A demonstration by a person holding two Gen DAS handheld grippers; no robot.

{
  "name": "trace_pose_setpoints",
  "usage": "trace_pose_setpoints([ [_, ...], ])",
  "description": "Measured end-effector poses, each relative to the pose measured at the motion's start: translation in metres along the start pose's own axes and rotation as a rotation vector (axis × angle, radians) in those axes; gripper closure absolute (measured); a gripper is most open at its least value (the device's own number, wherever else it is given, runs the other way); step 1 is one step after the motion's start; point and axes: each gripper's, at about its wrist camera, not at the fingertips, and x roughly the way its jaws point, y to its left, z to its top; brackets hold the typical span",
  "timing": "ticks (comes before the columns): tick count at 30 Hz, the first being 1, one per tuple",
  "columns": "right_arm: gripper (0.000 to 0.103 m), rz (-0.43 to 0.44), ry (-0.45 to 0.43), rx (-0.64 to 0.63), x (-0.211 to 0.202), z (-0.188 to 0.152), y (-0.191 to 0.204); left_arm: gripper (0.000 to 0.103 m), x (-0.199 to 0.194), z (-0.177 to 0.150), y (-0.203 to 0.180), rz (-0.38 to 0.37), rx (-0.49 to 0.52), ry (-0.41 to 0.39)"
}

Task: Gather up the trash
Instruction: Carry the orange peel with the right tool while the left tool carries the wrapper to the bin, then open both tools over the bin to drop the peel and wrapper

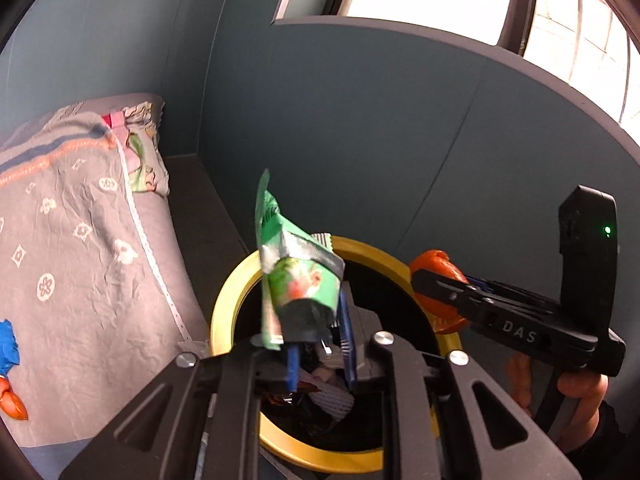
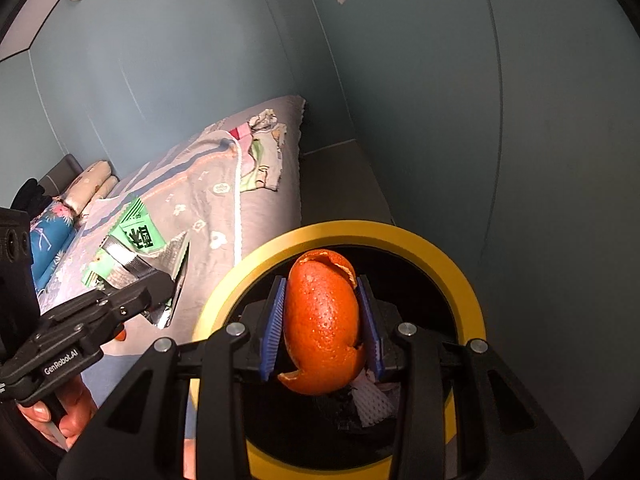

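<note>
We hold the left tongs [image 1: 320,354] closed on a crumpled green snack wrapper [image 1: 298,276], pinched at its lower end between the blue pads [image 1: 293,368]. The wrapper stands up above the tongs over the mouth of a bin with a yellow rim [image 1: 228,304]. Its silver inner foil shows, and in the right wrist view the same wrapper [image 2: 138,236] carries bold black characters on a green label, too distorted for us to read with certainty.

Our right tongs [image 2: 322,330] grip a piece of orange peel [image 2: 322,328] from both sides, the blue ridged pads [image 2: 274,334] pressed against its skin. The peel hangs directly over the open bin [image 2: 452,264], and inside the dark bin we see some white and dark scraps already lying at the bottom.

From the left wrist view, the right tongs [image 1: 430,284] appear to the right of the bin with the peel [image 1: 438,268] in them, and white letters "DAS" are readable on the black body. From the right wrist view, the left tongs [image 2: 168,280] show at the left with "GenRobot.AI" printed in white along the black body.

Beside the bin stands a bed [image 1: 92,280] covered by a grey sheet with small white flower prints. A blue scrap [image 1: 8,346] and something orange [image 1: 14,404] lie on it at the left edge.
</note>
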Motion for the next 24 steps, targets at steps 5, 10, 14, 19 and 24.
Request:
trace_pose_setpoints([
  [5,0.064,-0.008,-0.001,0.024,0.004,0.001,-0.01,0.081,0.01,-0.001,0.016,0.002,-0.07,0.027],
  [10,0.051,-0.045,-0.037,0.017,0.0,0.004,-0.008,0.056,0.006,-0.003,0.025,0.02,-0.093,0.02],
  [14,0.045,-0.049,-0.05,0.021,-0.005,0.005,-0.006,0.036,-0.011,-0.006,0.032,0.05,-0.09,-0.02],
  [19,0.042,-0.033,-0.05,0.009,0.0,0.01,0.005,0.024,-0.033,-0.007,0.049,0.082,-0.131,-0.058],
  [24,0.041,0.023,-0.042,-0.044,0.01,0.018,0.038,0.019,-0.059,-0.011,0.081,0.163,-0.165,-0.101],
])
